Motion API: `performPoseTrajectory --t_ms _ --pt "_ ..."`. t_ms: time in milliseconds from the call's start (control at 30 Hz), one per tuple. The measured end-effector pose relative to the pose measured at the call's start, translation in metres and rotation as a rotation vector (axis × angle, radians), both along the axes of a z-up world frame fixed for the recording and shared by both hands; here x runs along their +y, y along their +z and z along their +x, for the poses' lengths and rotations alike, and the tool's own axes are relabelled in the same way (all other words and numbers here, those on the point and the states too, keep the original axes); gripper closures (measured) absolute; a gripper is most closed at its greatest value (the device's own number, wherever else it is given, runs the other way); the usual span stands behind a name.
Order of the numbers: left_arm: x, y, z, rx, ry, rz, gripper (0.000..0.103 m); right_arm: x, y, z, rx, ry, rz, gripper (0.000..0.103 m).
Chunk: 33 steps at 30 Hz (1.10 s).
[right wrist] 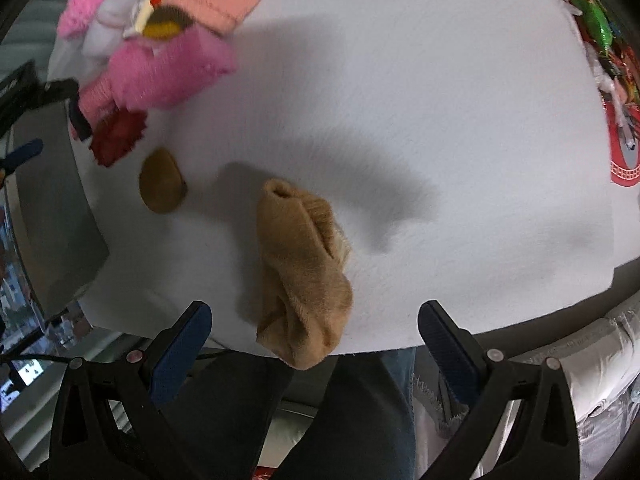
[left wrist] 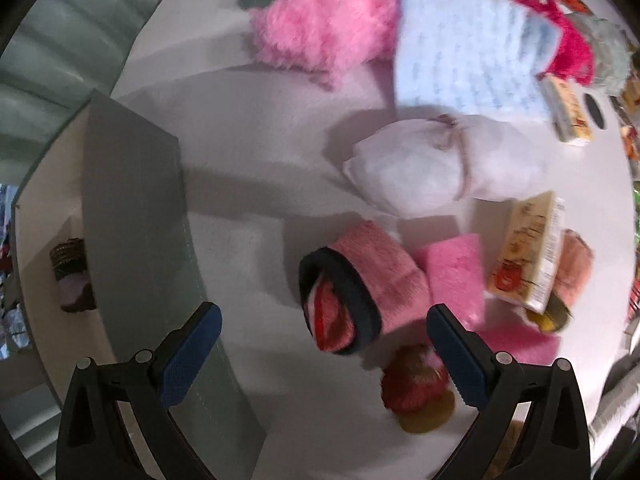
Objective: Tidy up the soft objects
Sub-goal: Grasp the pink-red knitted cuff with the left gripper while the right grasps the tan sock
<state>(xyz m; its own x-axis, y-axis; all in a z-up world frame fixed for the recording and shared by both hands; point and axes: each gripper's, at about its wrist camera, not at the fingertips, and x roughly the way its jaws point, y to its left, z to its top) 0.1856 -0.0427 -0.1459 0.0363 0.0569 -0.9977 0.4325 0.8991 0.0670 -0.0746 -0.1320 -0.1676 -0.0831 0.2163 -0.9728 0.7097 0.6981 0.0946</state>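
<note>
Both grippers wide open, empty: left gripper (left wrist: 324, 356) above rolled pink sock (left wrist: 360, 286), right gripper (right wrist: 314, 350) over tan sock (right wrist: 304, 276) at table (right wrist: 440, 120) near edge.

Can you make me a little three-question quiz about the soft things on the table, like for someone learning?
1. True or false: the right hand-held gripper is squeezing the tan sock.
2. Which item lies nearest in front of the left hand-held gripper? A) the rolled pink towel with a dark edge B) the fluffy pink item C) the light blue cloth
3. Fill in: the white bundle has a ____ tied around its middle.

Key
1. False. Both of its fingers are spread wide, with the sock lying on the white table between them, apparently untouched.
2. A
3. String, or a thin cord; the blur hides which.
</note>
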Motion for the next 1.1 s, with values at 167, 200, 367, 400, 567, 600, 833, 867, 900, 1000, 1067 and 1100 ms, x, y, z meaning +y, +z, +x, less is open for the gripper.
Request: performPoseTrajectory --t_ms 167,200,367,400,567,600,833,867,900,1000,1067,1100 --pt "0.002 -0.018 0.004 -0.007 0.015 0.026 0.000 0.003 -0.010 0.007 0.018 0.025 -0.015 0.000" --pt "0.002 -0.021 0.004 -0.002 0.012 0.019 0.000 0.005 -0.013 0.010 0.023 0.030 -0.016 0.000" --pt "0.010 -0.039 0.005 0.040 0.054 0.016 0.000 0.016 -0.034 0.018 0.061 0.065 -0.015 0.002" --pt "0.012 -0.042 0.005 0.045 0.059 0.007 0.000 0.019 -0.037 0.018 0.071 0.071 -0.015 0.009" --pt "0.023 -0.053 0.010 0.113 0.103 -0.058 0.000 0.029 -0.031 0.013 0.083 0.092 -0.033 0.027" --pt "0.027 -0.055 0.010 0.130 0.125 -0.074 0.000 0.030 -0.029 0.012 0.083 0.094 -0.041 0.033" --pt "0.028 -0.057 0.018 0.195 0.114 -0.052 0.002 0.032 -0.018 0.006 0.051 0.106 -0.024 0.085" --pt "0.029 -0.054 0.018 0.191 0.116 -0.065 0.011 0.034 -0.015 0.005 0.044 0.111 -0.028 0.086" --pt "0.029 -0.050 0.016 0.181 0.107 -0.081 0.023 0.035 -0.012 0.005 0.037 0.116 -0.034 0.087" --pt "0.025 -0.037 0.005 0.182 0.038 -0.131 0.064 0.039 0.001 0.004 0.006 0.116 -0.045 0.088" --pt "0.025 -0.031 0.000 0.172 0.012 -0.121 0.064 0.041 0.009 0.002 -0.013 0.107 -0.047 0.088" --pt "0.026 -0.026 -0.003 0.160 0.000 -0.123 0.064 0.041 0.013 0.001 -0.022 0.100 -0.047 0.089"
